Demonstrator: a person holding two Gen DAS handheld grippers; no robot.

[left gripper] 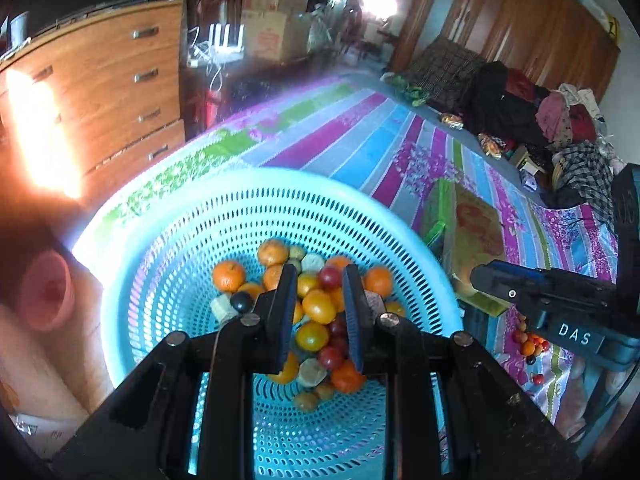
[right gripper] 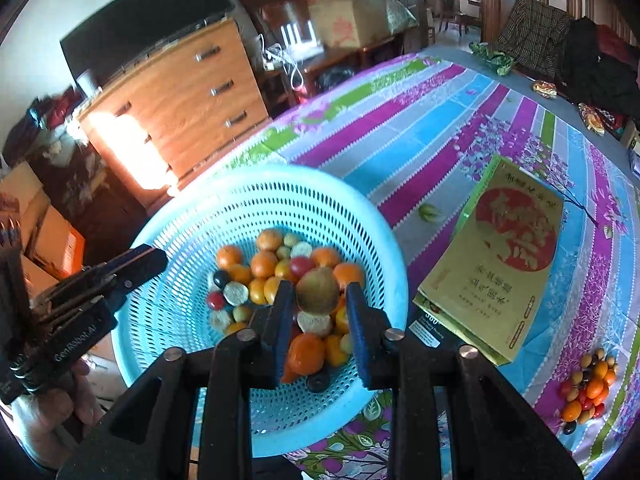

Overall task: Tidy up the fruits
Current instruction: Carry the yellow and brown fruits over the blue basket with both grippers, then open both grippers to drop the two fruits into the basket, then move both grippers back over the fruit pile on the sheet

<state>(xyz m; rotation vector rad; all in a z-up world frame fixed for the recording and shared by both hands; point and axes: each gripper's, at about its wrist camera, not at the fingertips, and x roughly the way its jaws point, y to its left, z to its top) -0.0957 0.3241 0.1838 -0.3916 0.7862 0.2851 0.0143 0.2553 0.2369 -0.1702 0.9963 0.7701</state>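
Your brownish-green fruit (right gripper: 317,290) sits mid-frame in the right wrist view, between the right gripper (right gripper: 318,316) pads, over the pile in the blue basket (right gripper: 256,184). It looks rounded and a bit taller than wide, long axis roughly upright in frame. The jaws stand partly open; the fruit spans most of the gap, but you can't tell if the pads actually grip it or it's just released. The left gripper (left gripper: 320,312) hangs over the same basket, jaws apart, holding nothing, fruit heap (left gripper: 316,312) right beneath. The right hand is the nearer one. A loose fruit cluster (right gripper: 586,388) lies lower right on the striped cloth (right gripper: 400,140), past the yellow box (right gripper: 496,264).
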